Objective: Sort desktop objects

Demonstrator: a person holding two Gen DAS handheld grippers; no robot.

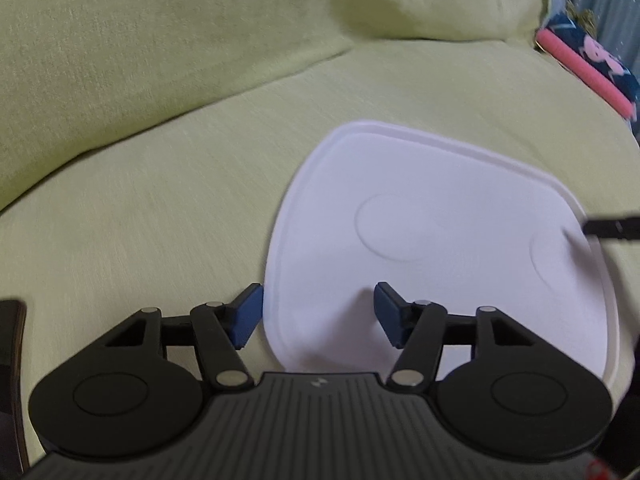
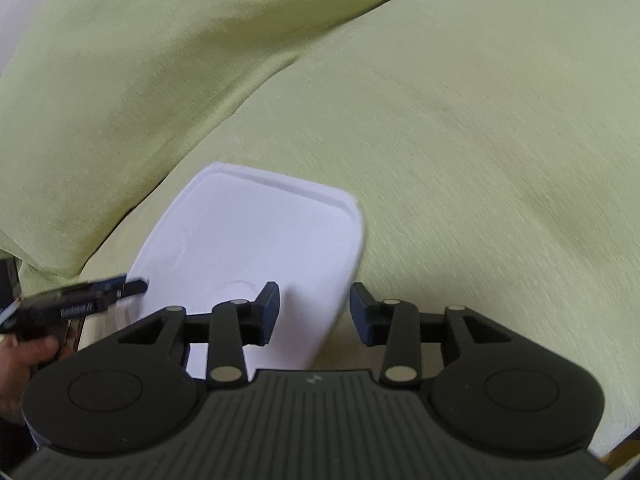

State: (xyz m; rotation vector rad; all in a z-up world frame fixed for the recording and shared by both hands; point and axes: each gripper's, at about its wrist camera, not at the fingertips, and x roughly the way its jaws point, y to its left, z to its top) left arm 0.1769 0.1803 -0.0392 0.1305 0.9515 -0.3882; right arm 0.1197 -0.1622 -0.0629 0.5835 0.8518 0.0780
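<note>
A white plastic tray with round recesses lies flat and bare on a pale green sofa seat. My left gripper hovers over the tray's near left corner, its blue-padded jaws apart with the tray's left rim between them and no pad pressing on it. My right gripper straddles the tray's right rim near its front corner, jaws apart and not touching it. The right gripper's black fingertip pokes in over the tray's right side. A hand holds the left gripper at the tray's left edge.
The green backrest cushion rises behind the seat. A pink foam tube and dark patterned cloth lie at the far right. A dark flat object shows at the left edge.
</note>
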